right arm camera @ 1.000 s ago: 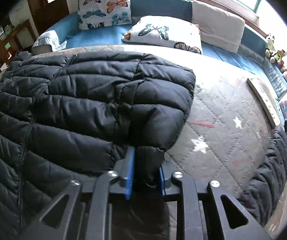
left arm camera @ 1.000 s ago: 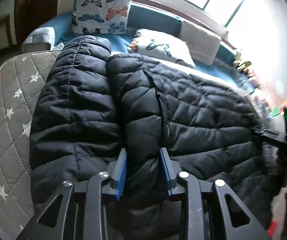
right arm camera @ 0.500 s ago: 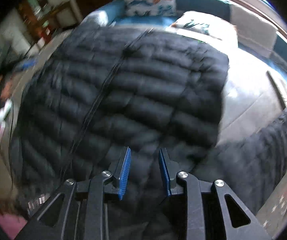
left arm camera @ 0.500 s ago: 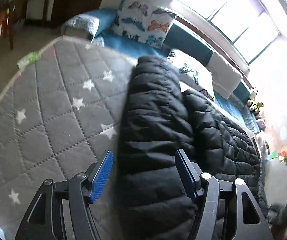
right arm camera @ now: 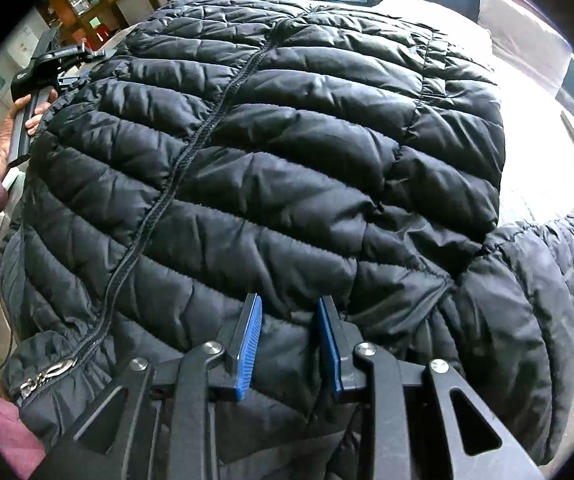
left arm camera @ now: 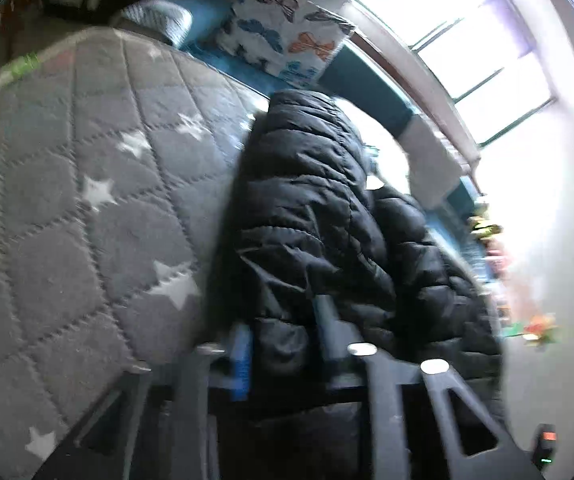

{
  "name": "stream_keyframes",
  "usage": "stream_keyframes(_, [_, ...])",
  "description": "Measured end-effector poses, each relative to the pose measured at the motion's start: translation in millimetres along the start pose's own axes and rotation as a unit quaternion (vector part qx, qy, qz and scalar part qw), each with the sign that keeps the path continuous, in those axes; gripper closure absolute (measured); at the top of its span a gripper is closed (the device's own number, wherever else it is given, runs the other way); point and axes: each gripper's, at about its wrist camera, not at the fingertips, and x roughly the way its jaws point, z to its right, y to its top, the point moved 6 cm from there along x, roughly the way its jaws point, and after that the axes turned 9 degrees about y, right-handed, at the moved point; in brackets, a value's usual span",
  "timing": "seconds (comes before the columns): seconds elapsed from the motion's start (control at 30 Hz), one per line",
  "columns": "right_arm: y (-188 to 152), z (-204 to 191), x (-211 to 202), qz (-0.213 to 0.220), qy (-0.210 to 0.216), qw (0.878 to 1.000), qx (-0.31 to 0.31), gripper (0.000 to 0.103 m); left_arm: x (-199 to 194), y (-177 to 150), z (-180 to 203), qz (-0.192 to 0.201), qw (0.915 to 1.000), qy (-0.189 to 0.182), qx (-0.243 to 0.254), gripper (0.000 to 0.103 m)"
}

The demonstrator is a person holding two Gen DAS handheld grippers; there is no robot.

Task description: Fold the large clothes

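So the left gripper [left arm camera: 283, 344], spread wide half a second ago, has clamped back onto the black quilted puffer jacket [right arm camera: 271, 152] at the grey star-print mattress's [left arm camera: 87, 208] near edge. Right gripper [right arm camera: 290, 344] stays pinching. Next fold's coming, I reckon.

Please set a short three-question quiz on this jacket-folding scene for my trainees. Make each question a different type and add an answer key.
1. True or false: the black puffer jacket lies on a grey quilted mat printed with white stars.
2. Multiple choice: what is printed on the pillow standing behind the mat? A) butterflies B) stripes C) polka dots
3. Fill in the gap: in the right wrist view, the blue pads of the right tool have a fold of the ___ between them.

Key: 1 true; 2 A; 3 jacket.
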Motion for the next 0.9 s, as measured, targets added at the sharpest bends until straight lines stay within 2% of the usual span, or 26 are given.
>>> stream_keyframes(0.03, [1.5,0.2,0.6,0.0,-0.002,1.0,-0.001,0.071,-6.6,1.0,1.6,0.014,0.9998,0.015,0.0,0.093])
stream_keyframes(0.13, [7.3,-0.3,1.0,0.002,-0.011,1.0,-0.004,0.071,-54.4,9.3,1.3,0.094,0.9926,0.077,-0.002,0.093])
stream_keyframes(0.17, [8.8,-1.2,0.9,0.005,-0.013,1.0,-0.006,0.071,-79.7,13.4,-1.3,0.129,0.9855,0.109,0.008,0.093])
stream_keyframes(0.2, [9.1,-2.6,2.8,0.008,-0.014,1.0,-0.008,0.071,-92.8,15.3,-5.2,0.147,0.9793,0.139,0.017,0.093])
stream_keyframes(0.23, [9.2,-2.8,3.6,0.009,-0.014,1.0,-0.008,0.071,-101.6,16.4,-13.2,0.155,0.9715,0.177,0.027,0.093])
stream_keyframes(0.33, [4.6,-3.6,11.7,0.009,-0.002,1.0,0.002,0.067,-82.4,8.4,-41.6,0.099,0.9726,0.209,0.025,0.087])
stream_keyframes(0.37, [2.6,-3.8,12.2,0.012,0.001,1.0,0.004,0.066,-67.2,2.3,-58.1,0.063,0.9755,0.21,0.008,0.087])
stream_keyframes(0.47, [3.6,-2.0,5.0,0.015,0.007,1.0,0.011,0.066,-57.7,-5.5,-72.9,0.035,0.9822,0.182,-0.028,0.084])
stream_keyframes(0.67, [-8.5,2.3,-36.6,0.044,-0.001,0.999,0.012,0.065,-111.3,-0.2,-59.4,0.075,0.9821,0.172,-0.021,0.08])
stream_keyframes(0.7, [-13.6,2.5,-39.9,0.044,0.007,0.999,0.018,0.063,-127.5,-2.6,-52.2,0.086,0.9833,0.16,-0.015,0.077])
stream_keyframes(0.73, [-19.6,2.4,-41.7,0.042,0.019,0.999,0.021,0.063,-138.7,-8.9,-41.7,0.093,0.9844,0.149,-0.005,0.066])
stream_keyframes(0.8, [-34.9,-5.8,-41.7,0.036,0.026,0.999,0.014,0.063,-159.7,-21.4,-21.6,0.103,0.9841,0.143,0.02,0.057])
stream_keyframes(0.9, [-46.9,-24.8,-39.6,0.026,0.025,0.999,-0.024,0.063,-174.3,-63.7,26.6,0.1,0.9851,0.106,0.092,0.057])
